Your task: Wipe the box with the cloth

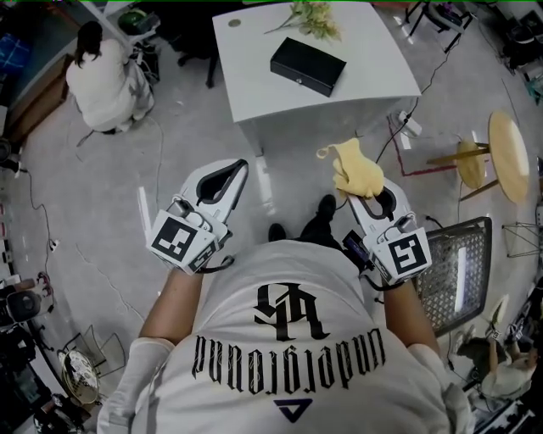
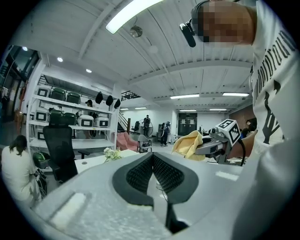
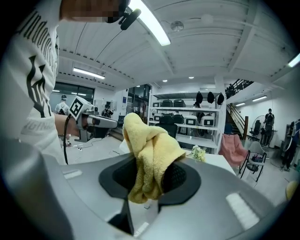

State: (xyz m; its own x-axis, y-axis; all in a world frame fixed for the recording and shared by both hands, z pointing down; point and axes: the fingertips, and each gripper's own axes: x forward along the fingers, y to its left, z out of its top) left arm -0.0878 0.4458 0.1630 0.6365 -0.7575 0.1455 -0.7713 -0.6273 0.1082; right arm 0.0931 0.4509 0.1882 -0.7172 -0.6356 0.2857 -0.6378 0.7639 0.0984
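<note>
A black box (image 1: 308, 65) lies on the white table (image 1: 254, 68) ahead of me in the head view. My right gripper (image 1: 371, 200) is shut on a bunched yellow cloth (image 1: 355, 169), which sticks up from between its jaws (image 3: 149, 157). My left gripper (image 1: 227, 175) is shut with nothing in it, its pads meeting (image 2: 153, 161). Both grippers are held in front of my chest, well short of the table. From the left gripper view the cloth (image 2: 190, 143) shows off to the right.
Pale flowers (image 1: 316, 17) lie on the table behind the box. A seated person in white (image 1: 102, 80) is at the far left. A round wooden stool (image 1: 507, 157) and a wire basket (image 1: 454, 271) stand at the right. Cables run over the floor.
</note>
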